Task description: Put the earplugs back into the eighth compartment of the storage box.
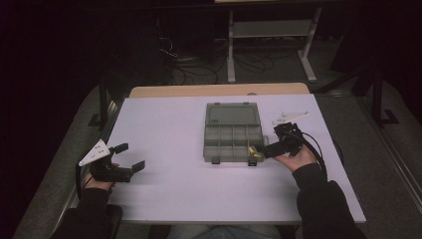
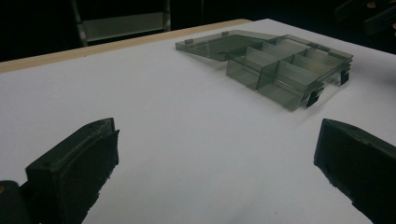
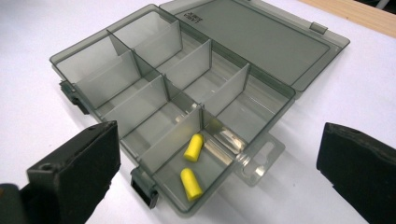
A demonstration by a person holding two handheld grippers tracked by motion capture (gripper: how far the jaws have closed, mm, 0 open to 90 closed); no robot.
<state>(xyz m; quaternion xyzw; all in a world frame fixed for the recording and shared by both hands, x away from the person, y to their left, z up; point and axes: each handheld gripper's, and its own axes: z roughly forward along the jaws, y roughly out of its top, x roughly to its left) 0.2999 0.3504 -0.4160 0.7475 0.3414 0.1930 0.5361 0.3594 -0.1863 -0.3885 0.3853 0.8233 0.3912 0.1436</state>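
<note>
- One organiser box (image 1: 232,144) of smoky, see-through grey plastic sits on the table (image 1: 169,199), toward its far edge and a little toward the right edge; it is flat, rectangular and thin-walled.
- Its hinged lid (image 1: 232,115) lies folded fully open and flat on the table, on the side nearer the far edge; the lid is one smooth pane with two small tabs on its rim.
- Thin upright dividers of the same plastic split the tray into compartments. Two dark latches (image 3: 144,186) stick out from the tray's front wall.
- Two yellow earplugs (image 3: 193,147), matte, foam-like and bullet-shaped, lie in the corner compartment at the tray's front right, nearest the right gripper; they lie near each other, not touching.
- A clear hang tab (image 3: 259,161) with a slot projects from that end of the tray.
- The right gripper (image 1: 262,150) is held just beside the tray's right front corner. Its two black, blocky, rough-edged jaws stand wide apart with nothing between them.
- The left gripper (image 1: 130,156) is near the table's left edge, well apart from the box. Its jaws also stand wide open and empty over bare tabletop.
- The table top is smooth, pale, matte, with a wooden strip (image 1: 219,90) along the far edge.
</note>
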